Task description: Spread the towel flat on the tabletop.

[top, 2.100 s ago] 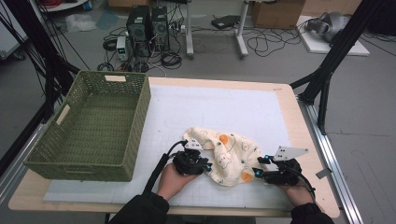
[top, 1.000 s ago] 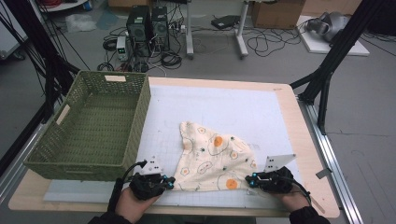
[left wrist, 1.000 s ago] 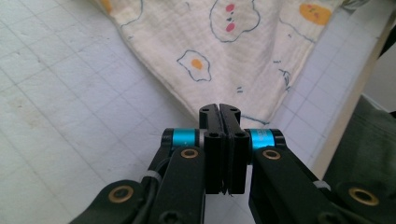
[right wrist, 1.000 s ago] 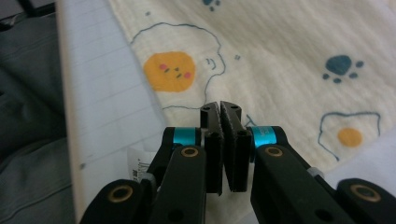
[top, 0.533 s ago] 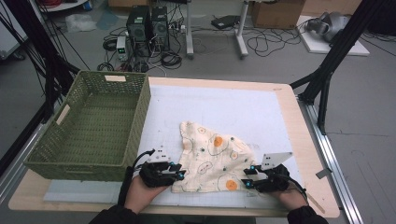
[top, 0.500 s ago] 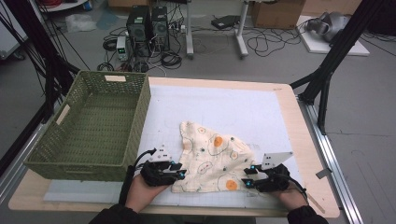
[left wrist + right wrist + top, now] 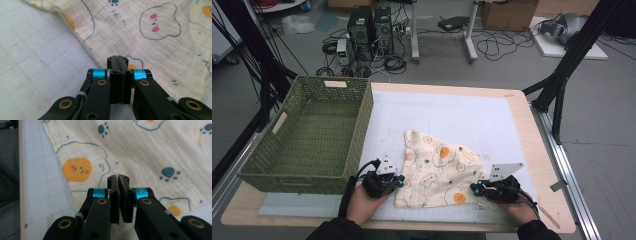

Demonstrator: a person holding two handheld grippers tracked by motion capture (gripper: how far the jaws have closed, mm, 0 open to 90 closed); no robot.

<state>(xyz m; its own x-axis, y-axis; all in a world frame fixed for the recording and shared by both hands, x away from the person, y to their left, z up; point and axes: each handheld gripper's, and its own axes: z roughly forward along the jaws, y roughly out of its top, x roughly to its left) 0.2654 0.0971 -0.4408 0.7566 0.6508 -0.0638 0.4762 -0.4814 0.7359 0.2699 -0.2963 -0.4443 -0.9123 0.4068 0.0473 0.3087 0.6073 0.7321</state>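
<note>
One printed cloth (image 7: 439, 170) lies between two clenched grippers, left gripper (image 7: 388, 181) and right gripper (image 7: 482, 189); whether either pinches its edge is unclear.

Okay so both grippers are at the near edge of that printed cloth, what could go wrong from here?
Both sets of jaws look shut, yet whether the left gripper or right gripper actually pinches the cloth is unclear; a pull might slip off. The basket stands close beside the left gripper, so a wide swing could knock it.

The far half of the counter (image 7: 452, 107) beyond the cloth (image 7: 439, 167) is bare and open for passing. On the left, the green basket (image 7: 314, 132) with high walls blocks the way.
</note>
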